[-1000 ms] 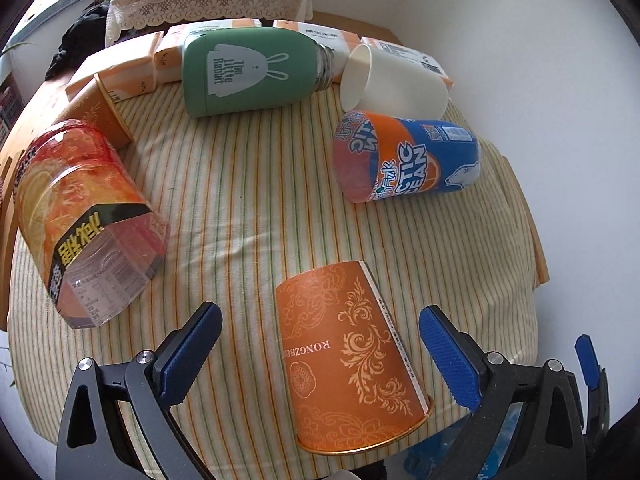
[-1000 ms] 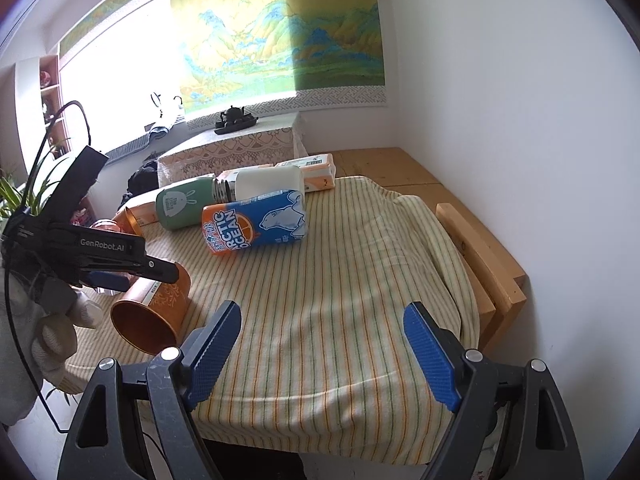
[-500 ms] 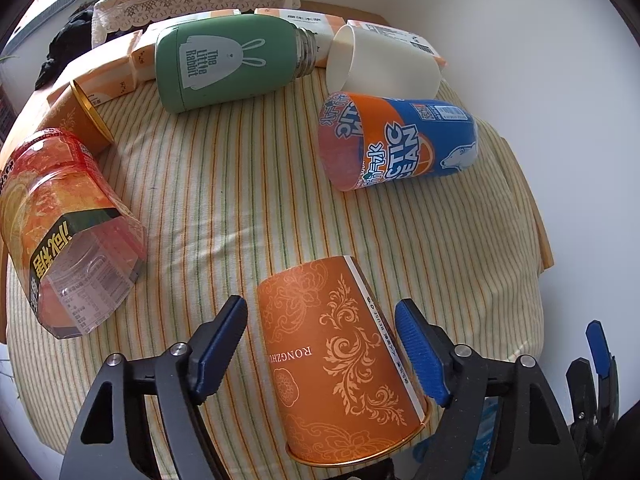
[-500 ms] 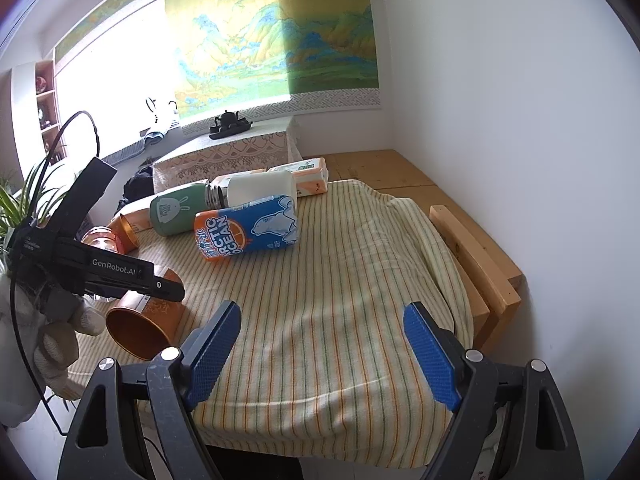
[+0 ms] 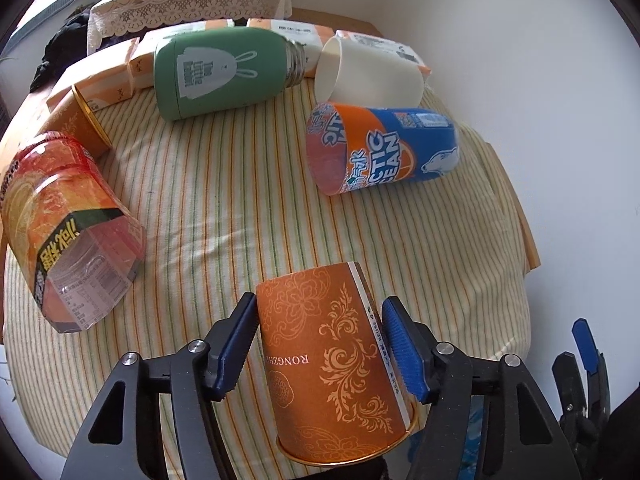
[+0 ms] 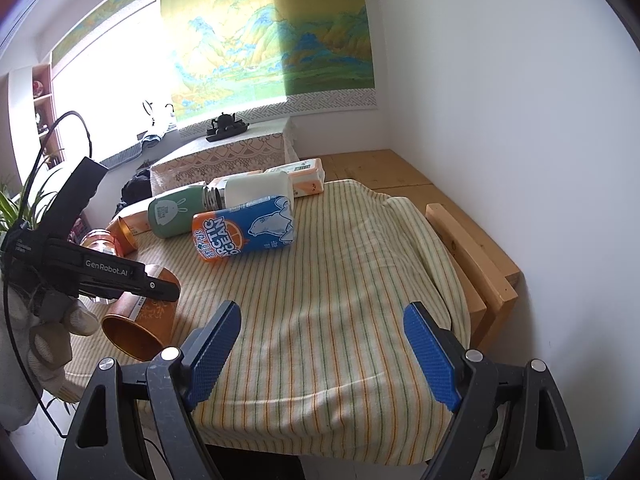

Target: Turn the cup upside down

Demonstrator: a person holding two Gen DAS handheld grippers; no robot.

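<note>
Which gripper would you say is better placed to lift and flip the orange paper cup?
Left gripper: its pads flank the orange cup, which lies sideways. Right gripper hovers open over bare tablecloth.

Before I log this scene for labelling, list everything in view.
Orange paper cup: 1, on its side, between left fingers.
Second orange cup: 1, on its side, far left.
Arctic Ocean cup: 1, blue-orange, lying centre-right.
White cup: 1, lying behind it.
Green flask: 1, lying at back.
Plastic jar: 1, orange, lying left.
Cartons: several, orange-white, back edge.
Striped cloth: 1, covering table.
Left gripper: around cup.
Right gripper: open, empty.
</note>
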